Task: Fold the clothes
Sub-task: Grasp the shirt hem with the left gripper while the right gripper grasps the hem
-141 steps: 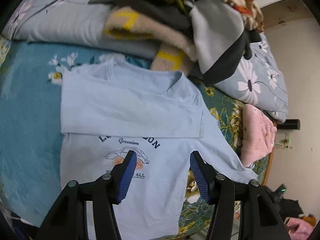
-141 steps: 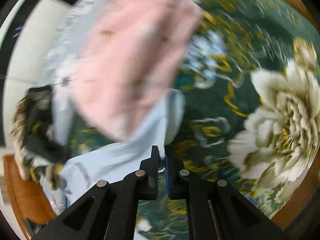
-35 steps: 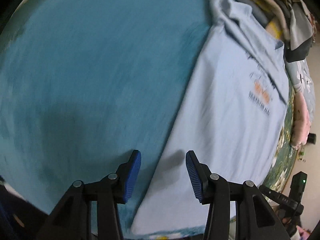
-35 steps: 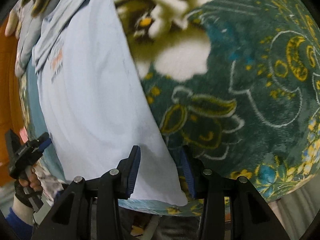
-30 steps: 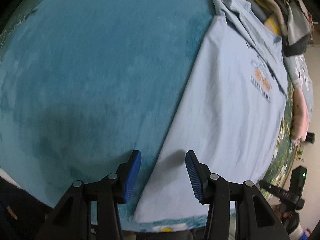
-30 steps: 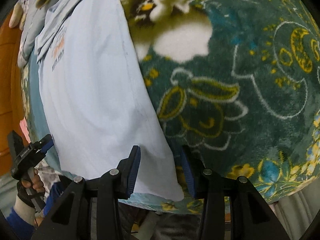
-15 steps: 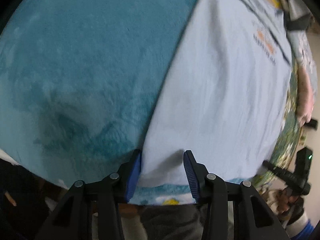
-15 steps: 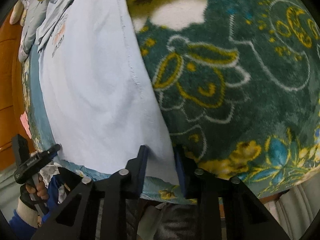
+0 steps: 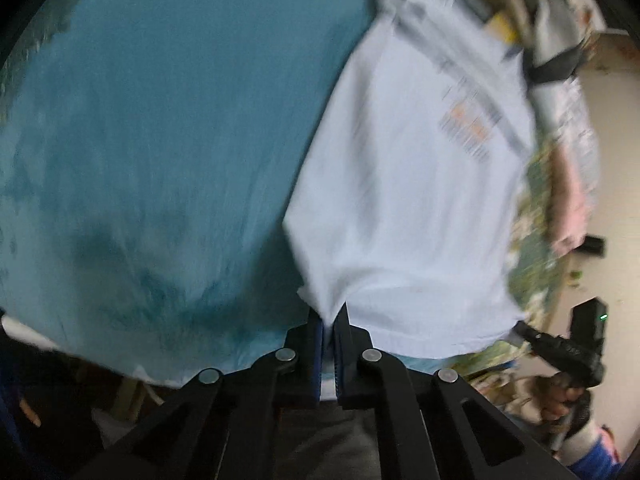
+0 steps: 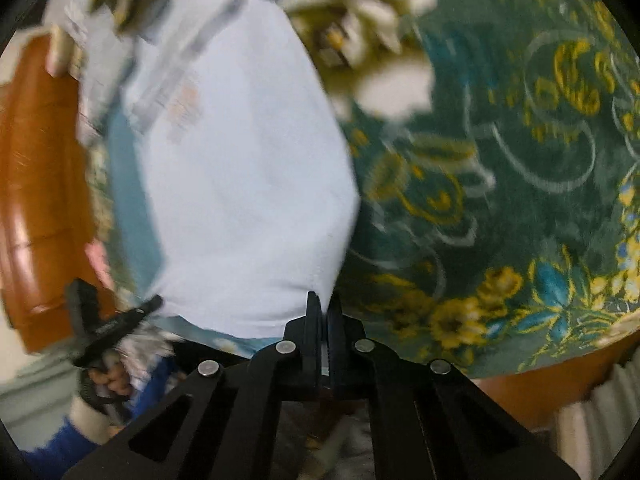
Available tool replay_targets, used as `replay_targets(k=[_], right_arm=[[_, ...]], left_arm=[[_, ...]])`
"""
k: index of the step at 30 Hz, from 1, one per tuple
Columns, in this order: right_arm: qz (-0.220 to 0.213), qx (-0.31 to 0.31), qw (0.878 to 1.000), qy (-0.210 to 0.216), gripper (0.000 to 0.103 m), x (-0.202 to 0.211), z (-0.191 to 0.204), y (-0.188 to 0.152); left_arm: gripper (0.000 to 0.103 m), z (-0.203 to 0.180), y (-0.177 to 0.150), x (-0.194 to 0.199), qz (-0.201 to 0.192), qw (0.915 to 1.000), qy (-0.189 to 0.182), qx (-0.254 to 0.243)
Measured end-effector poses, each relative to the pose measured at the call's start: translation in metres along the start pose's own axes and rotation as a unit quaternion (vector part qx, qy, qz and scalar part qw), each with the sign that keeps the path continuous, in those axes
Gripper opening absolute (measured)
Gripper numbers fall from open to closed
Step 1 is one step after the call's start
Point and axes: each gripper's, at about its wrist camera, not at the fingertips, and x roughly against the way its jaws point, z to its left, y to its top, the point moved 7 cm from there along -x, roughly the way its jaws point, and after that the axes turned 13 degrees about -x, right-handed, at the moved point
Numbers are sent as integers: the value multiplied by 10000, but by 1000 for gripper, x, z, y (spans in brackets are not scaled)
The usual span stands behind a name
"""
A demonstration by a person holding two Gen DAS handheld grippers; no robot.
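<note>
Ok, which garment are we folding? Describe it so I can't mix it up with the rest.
Start at the blanket, plain teal on one side and dark green floral on the other. The pale blue T-shirt lies flat across the two. Unlike the clothes heap beyond it, it has orange and dark chest print, and the left gripper and right gripper each pinch a hem corner.

shirt (image 9: pixel 412 200): pale blue, orange-and-dark print | spread on bedcover | both hem corners pinched, raised
</note>
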Motion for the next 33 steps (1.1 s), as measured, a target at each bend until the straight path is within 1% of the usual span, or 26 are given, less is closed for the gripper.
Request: replay_targets(k=[1, 2, 3, 4, 6, 7, 9, 10, 11, 12, 14, 16, 18, 20, 23, 27, 28, 30, 31, 32, 33], right_arm=[[-104, -38, 9997, 225, 2, 14, 5, 1], [-193, -92, 9988, 431, 2, 29, 10, 10], [-290, -158, 9972, 670, 2, 33, 21, 14], [-390, -226, 9948, 916, 2, 34, 33, 17], [-594, -320, 9886, 1348, 2, 55, 52, 37], [-668, -336, 9864, 1466, 2, 68, 56, 53], [-834, -333, 9820, 1661, 2, 71, 78, 73], [-885, -333, 9807, 1713, 2, 79, 86, 87], [-934, -347, 9794, 1755, 2, 81, 108, 98], [-989, -371, 9783, 1783, 2, 81, 120, 113], [-1069, -416, 9773, 1782, 2, 89, 126, 144], [-1114, -447, 9770, 1760, 2, 87, 137, 171], [-1107, -477, 9788, 1656, 2, 72, 149, 197], [-1092, -535, 9812, 1500, 2, 53, 161, 225], [-1097, -636, 9825, 1367, 2, 37, 171, 252], [-1188, -700, 9827, 1236, 5, 24, 182, 282], [-1191, -708, 9826, 1235, 6, 23, 182, 286], [-1237, -710, 9824, 1209, 20, 23, 182, 292], [-1303, -696, 9821, 1172, 36, 25, 181, 294], [-1351, -702, 9814, 1173, 40, 28, 178, 293], [-1395, -712, 9805, 1183, 40, 31, 175, 293]], left_arm=[[4, -2, 12, 10, -119, 9999, -112, -3], [4, 1, 39, 24, -230, 9995, -203, -42], [4, 6, 74, 39, -339, 9990, -287, -95], [4, 3, 96, 51, -461, 9981, -363, -175], [4, -5, 122, 67, -648, 9963, -483, -300], [4, -9, 132, 65, -707, 9956, -515, -344], [4, -24, 172, 59, -778, 9946, -536, -428], [4, -27, 191, 54, -798, 9943, -552, -432], [5, -29, 209, 49, -813, 9942, -572, -421], [4, -31, 226, 43, -828, 9940, -592, -410], [5, -34, 262, 33, -858, 9936, -631, -388], [5, -38, 301, 19, -859, 9939, -615, -307], [5, -35, 331, 5, -838, 9944, -626, -160], [5, -29, 352, -6, -794, 9948, -639, 57], [5, -20, 380, -25, -753, 9942, -664, 387], [7, -10, 400, -40, -822, 9904, -828, 745], [10, -9, 402, -41, -864, 9890, -898, 800], [28, -7, 407, -38, -1007, 9860, -1003, 870], [48, -7, 408, -33, -1132, 9840, -1060, 881], [59, -6, 407, -27, -1273, 9809, -1165, 897], [60, -6, 406, -20, -1416, 9773, -1285, 915]])
